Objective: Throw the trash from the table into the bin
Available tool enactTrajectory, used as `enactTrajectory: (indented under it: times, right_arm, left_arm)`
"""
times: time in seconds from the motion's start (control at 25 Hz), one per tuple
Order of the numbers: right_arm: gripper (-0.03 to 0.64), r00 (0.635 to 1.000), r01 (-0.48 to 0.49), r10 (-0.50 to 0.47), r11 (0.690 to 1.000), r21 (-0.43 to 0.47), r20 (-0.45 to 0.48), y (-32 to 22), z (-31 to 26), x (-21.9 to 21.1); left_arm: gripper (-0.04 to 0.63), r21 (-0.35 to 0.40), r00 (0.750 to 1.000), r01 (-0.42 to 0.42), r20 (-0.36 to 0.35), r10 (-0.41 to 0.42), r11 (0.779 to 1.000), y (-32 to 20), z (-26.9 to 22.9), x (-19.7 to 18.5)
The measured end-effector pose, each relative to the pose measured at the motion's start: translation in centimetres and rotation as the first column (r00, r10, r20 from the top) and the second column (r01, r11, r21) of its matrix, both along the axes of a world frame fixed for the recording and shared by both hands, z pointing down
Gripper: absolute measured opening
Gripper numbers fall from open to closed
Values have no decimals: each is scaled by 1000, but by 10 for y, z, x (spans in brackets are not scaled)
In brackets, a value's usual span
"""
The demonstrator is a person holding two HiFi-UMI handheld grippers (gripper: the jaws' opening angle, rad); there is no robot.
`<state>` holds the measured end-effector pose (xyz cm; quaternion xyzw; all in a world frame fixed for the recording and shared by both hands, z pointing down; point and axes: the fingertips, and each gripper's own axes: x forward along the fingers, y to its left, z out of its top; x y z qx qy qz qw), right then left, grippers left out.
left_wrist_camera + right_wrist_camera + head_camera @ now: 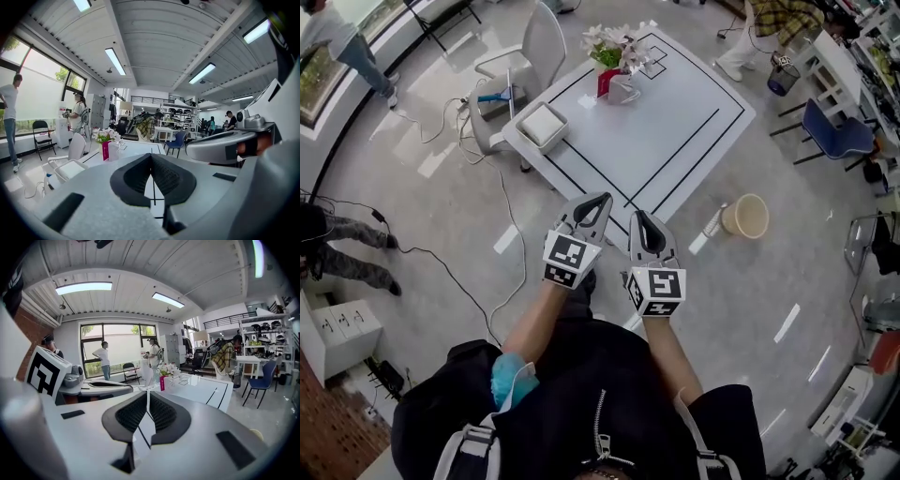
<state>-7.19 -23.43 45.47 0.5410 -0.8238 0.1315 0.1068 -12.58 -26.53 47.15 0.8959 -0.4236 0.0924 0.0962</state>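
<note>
The person's two forearms reach forward from dark sleeves, each hand carrying a gripper with its marker cube on top. The left gripper [602, 199] has its jaws drawn together, tips meeting, and nothing is clamped between the dark pads. The right gripper [639, 217] sits just beside it, jaws likewise closed on nothing. Both point over grey floor toward the near edge of a white table [675, 103] marked with black lines.

To the right of the table's near corner, a beige bin [745, 216] stands upright on the floor, its mouth open to the camera. A plastic bottle [712, 223] lies on the floor against the bin's left side. A white cable [502, 202] trails over the floor left of the grippers.

On the table, a white square tray [542, 125] rests near the left corner. At the far end stands a bunch of pale flowers [614, 45] in a pink vase [607, 82]. Which of these counts as trash cannot be told.

Beyond the table are a white chair [530, 52] on the left and a blue chair [834, 131] on the right.
</note>
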Motion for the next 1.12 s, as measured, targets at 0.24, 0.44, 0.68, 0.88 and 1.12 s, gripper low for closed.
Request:
enactTrajectory:
  times: [0.24,0.44,0.68,0.88,1.12]
  right_arm:
    - [12,1000,-2,2,1000,0,-7,-74,-2,-22]
    - [12,1000,-9,9,1000,0,-12,-125,0,-41]
    - [12,1000,0,0,1000,-12,-31,-161,5,-57]
    - [14,999,4,-6,999,-41,-44,-185,20,-58]
    - [56,995,37,-42,998,-59,-85,-221,36,-50]
  left_arm:
    - [5,-10,1000,-12,-4,12,1000,-69,1,-19]
    - [5,-20,1000,-13,-15,13,1000,-116,6,-39]
    - [5,-39,999,-14,-37,12,999,-150,14,-47]
    - [5,-54,999,-12,-41,9,998,-166,23,-48]
    - [5,-73,1000,9,-23,-10,997,-182,33,-50]
